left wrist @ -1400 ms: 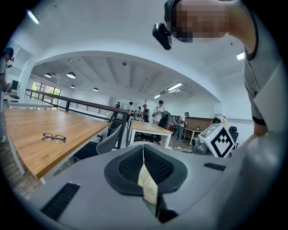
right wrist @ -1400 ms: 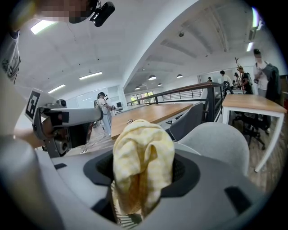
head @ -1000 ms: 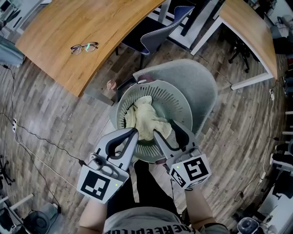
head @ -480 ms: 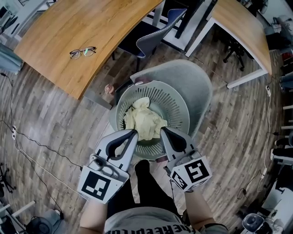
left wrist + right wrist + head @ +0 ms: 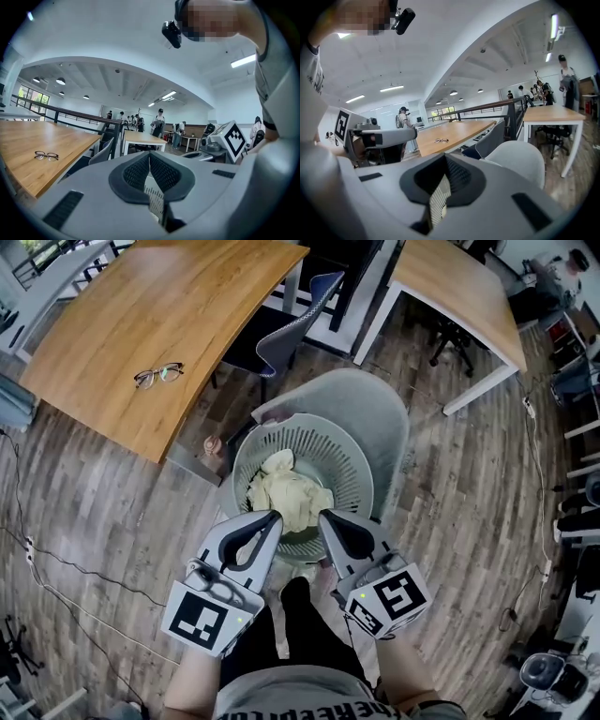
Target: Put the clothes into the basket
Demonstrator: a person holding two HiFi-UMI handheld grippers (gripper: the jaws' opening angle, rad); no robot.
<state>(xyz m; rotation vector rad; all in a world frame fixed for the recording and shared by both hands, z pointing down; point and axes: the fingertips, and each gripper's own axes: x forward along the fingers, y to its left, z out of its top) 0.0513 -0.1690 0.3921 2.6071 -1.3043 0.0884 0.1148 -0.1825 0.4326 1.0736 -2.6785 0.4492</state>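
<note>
Left hand-held gripper [image 5: 270, 518] and right hand-held gripper [image 5: 324, 517] both have jaws pressed together on nothing; with the clothes [image 5: 286, 495] lying in the basket [image 5: 354, 442] just ahead, they should likely lift clear of its near rim without snagging fabric.

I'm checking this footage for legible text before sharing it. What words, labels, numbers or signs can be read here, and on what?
Shirt print: dark capitals, upside down and cut off by the frame edge; too partial to read.
Left marker cube: a black-and-white square pattern, no letters.
Right marker cube: a black-and-white square pattern, no letters.
Nothing else legible in any view.
</note>
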